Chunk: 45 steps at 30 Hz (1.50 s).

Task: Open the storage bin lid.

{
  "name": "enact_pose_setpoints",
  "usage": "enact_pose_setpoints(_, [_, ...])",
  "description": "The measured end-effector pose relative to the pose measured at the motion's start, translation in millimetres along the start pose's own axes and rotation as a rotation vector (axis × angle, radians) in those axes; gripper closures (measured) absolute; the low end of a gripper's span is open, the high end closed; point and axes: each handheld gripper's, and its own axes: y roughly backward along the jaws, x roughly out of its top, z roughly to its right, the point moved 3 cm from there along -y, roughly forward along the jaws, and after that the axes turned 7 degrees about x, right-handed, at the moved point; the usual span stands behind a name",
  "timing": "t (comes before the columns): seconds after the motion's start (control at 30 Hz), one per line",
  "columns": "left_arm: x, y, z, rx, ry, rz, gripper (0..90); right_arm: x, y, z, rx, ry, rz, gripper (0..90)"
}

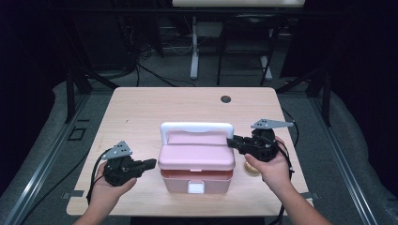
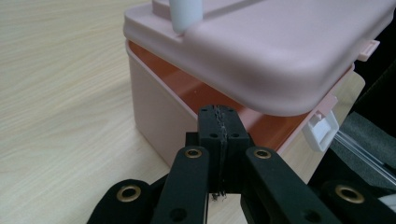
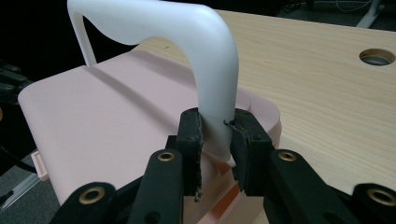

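Observation:
A pink box (image 1: 176, 180) with a pink lid (image 1: 196, 157) and a white handle (image 1: 197, 126) stands mid-table. The lid (image 2: 280, 51) sits slightly raised above the box body (image 2: 149, 102), showing the orange inside. My right gripper (image 3: 215, 133) is shut on the handle's (image 3: 187, 28) right upright, just above the lid (image 3: 102, 112); in the high view it (image 1: 230, 142) reaches in from the right. My left gripper (image 2: 219, 123) is shut with nothing between its pads, its tips close under the lid's overhang at the box's left side (image 1: 152, 163).
A white latch (image 1: 196, 188) hangs on the box front, also visible in the left gripper view (image 2: 322, 128). A small round tan object (image 1: 251, 168) lies under the right hand. The table has a round hole (image 1: 225, 99) at the back.

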Motion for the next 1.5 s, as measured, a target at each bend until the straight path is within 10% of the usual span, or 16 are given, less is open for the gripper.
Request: enact_pose_setpoints(1.5, [8.4,-25.0,27.0,-0.058,-0.05,-0.03,89.8,-2.8,17.7,1.9,0.002,-0.004,0.036,73.8])
